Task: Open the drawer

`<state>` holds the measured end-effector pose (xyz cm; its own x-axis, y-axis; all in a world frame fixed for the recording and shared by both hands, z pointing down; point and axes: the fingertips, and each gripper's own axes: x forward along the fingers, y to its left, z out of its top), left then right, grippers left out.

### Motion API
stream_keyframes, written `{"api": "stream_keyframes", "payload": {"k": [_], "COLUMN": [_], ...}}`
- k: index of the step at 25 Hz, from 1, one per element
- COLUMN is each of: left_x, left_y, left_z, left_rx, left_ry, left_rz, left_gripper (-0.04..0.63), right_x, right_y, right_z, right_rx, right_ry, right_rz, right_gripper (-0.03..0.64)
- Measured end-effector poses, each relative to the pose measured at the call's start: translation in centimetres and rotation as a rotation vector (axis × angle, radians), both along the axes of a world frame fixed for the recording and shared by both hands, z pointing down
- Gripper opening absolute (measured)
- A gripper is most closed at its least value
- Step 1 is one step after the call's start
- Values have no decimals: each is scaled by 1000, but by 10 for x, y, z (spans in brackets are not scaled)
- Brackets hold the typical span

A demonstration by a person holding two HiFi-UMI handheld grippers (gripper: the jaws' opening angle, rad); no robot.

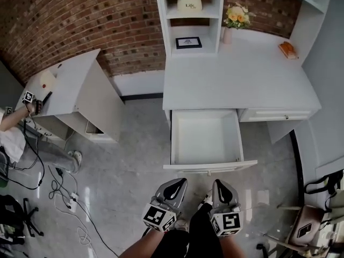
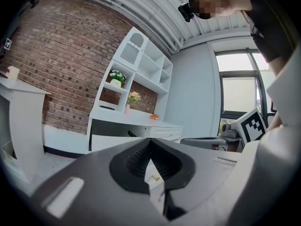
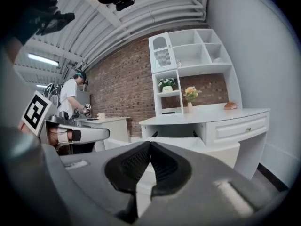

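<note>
Both grippers are empty: our left gripper [image 1: 177, 183] has its jaws pressed together on nothing, and our right gripper [image 1: 219, 184] likewise; they sit side by side well in front of the desk [image 1: 231, 79], just short of the drawer front and apart from it. The drawer [image 1: 204, 136] stands pulled far out from under the desk top, beside the shut side drawer [image 1: 277, 114]; its inside looks bare; we judge the task as good as done. What could spoil it from here: a knee or gripper nudging the front would slide it back in; a further tug might run it off its runners, since little of it seems to remain under the desk; we have no hold to catch it.
</note>
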<state>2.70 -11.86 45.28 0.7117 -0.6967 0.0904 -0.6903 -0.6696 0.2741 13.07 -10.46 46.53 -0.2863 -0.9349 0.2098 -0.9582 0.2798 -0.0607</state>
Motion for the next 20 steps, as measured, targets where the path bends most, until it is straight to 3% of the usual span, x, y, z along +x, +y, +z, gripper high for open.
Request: {"api": "stream_keyframes", "payload": {"k": [7,14,20], "left_x": [9,-7,-15], "left_y": [29,34,47], "left_z": [-36,-91,-134], "left_rx": [28,96,133], "left_ry": [-15,5,13], "left_rz": [95,46,44], "left_gripper": [2,2,2], "right_x": [-12,-14,-24], "right_y": [26,43,62], "right_z": [-59,-110,-145], "right_rx": [45,107,90], "right_ry": [-21,5,39], "right_rz": [-81,-110,-178], "right_gripper": [3,2,2]}}
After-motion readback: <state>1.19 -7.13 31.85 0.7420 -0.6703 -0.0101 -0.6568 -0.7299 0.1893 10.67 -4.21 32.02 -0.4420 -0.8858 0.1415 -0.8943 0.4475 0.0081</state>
